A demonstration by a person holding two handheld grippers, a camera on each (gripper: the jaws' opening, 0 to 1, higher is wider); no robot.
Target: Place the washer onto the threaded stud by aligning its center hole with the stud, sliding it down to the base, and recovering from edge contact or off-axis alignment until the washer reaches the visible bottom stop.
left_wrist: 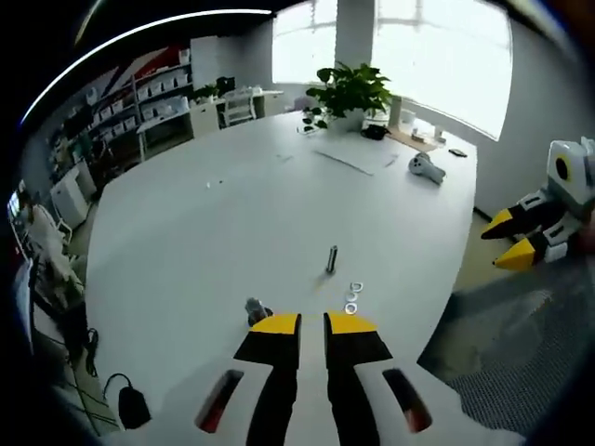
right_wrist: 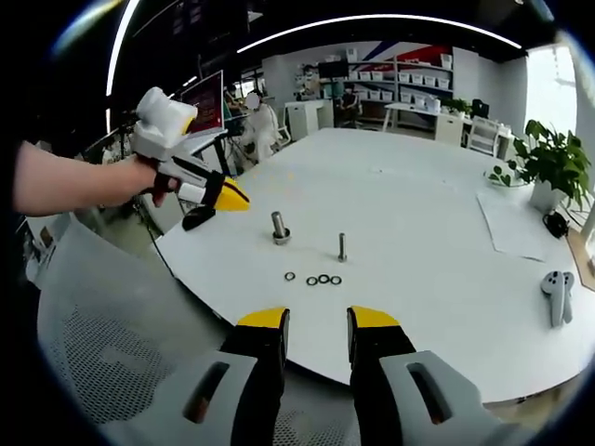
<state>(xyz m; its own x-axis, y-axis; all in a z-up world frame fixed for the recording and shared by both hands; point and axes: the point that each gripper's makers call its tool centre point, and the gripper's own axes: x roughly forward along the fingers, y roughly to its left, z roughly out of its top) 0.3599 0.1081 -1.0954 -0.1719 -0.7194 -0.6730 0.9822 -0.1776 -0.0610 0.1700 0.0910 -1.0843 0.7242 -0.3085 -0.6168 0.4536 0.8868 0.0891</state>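
Bright office space with shelving, windows and a potted plant surrounds a large white counter, smooth and matte, with rounded corners. On it, from the right gripper view, a slim threaded stud stands upright, its long axis vertical, and a stubbier bolt-like piece stands to its left, well apart. Nearer the counter edge lies a short row of small flat metal washers, thin dark-rimmed rings lying on their faces, near the stud's foot but not touching it. The right gripper hovers off the counter edge, its yellow-tipped black jaws parted with nothing between them; washers and stud lie straight ahead of it, washers closer. The left gripper, held in a person's hand, shows at that view's left, beyond the counter's edge; its yellow tips look close together, though I cannot tell for sure. In the left gripper view, its own jaws stand slightly apart and empty above the counter, with the stud and washers just ahead. By my judgement either gripper could reach; no washer is on the stud yet.
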